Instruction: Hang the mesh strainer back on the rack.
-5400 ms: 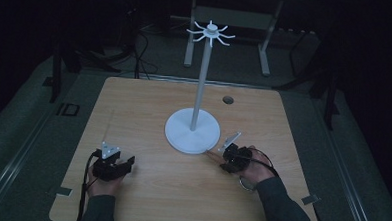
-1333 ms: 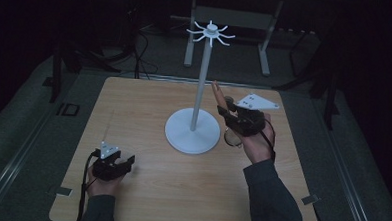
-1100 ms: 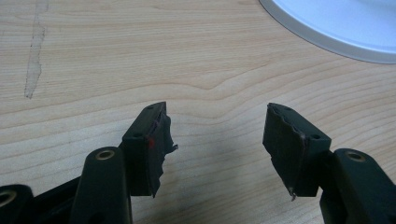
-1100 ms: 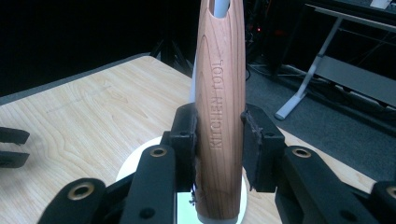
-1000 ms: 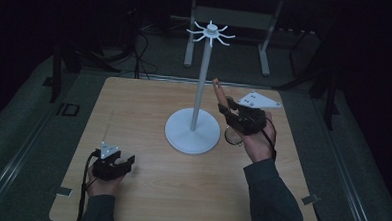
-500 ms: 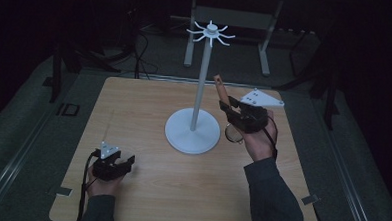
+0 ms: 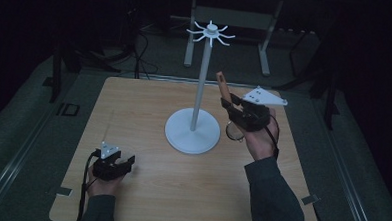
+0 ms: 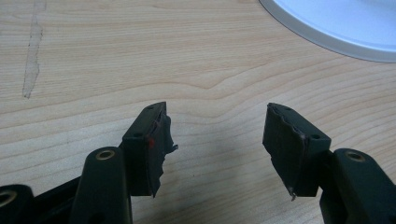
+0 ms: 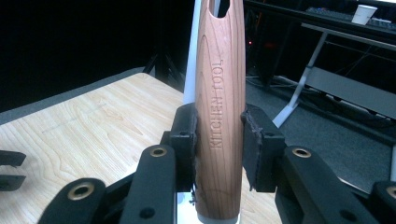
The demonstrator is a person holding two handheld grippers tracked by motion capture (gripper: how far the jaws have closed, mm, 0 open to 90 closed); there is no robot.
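Note:
A white stand (image 7: pixel 200 85) with a round base (image 7: pixel 192 133) and a ring of hooks on top (image 7: pixel 210 33) rises from the middle of the wooden table (image 7: pixel 149 103). To the right of its pole, my right gripper (image 7: pixel 229 106) is raised and shut on a wooden-handled kitchen tool (image 7: pixel 221 84). The handle points up and a round head (image 7: pixel 233 131) hangs below the hand. In the right gripper view the handle (image 9: pixel 218 93) reads "KITCHEN TOOL", has a hole near its tip, and sits upright between the jaws of my right gripper (image 9: pixel 218 133). My left gripper (image 7: pixel 125 162) rests open near the front left. Nothing lies between the jaws of the left gripper (image 8: pixel 217 135).
The stand's white base (image 8: pixel 336 23) lies ahead of the left gripper. The white pole (image 9: pixel 191 56) stands just behind the held handle. Dark floor, cables and a metal frame (image 7: pixel 228 22) surround the table. Bare wood spreads across the table's left and front.
About five seconds ago the right gripper lay low beside the base. It now holds the tool up near the pole, and has risen slightly in the last second. The left gripper has not moved.

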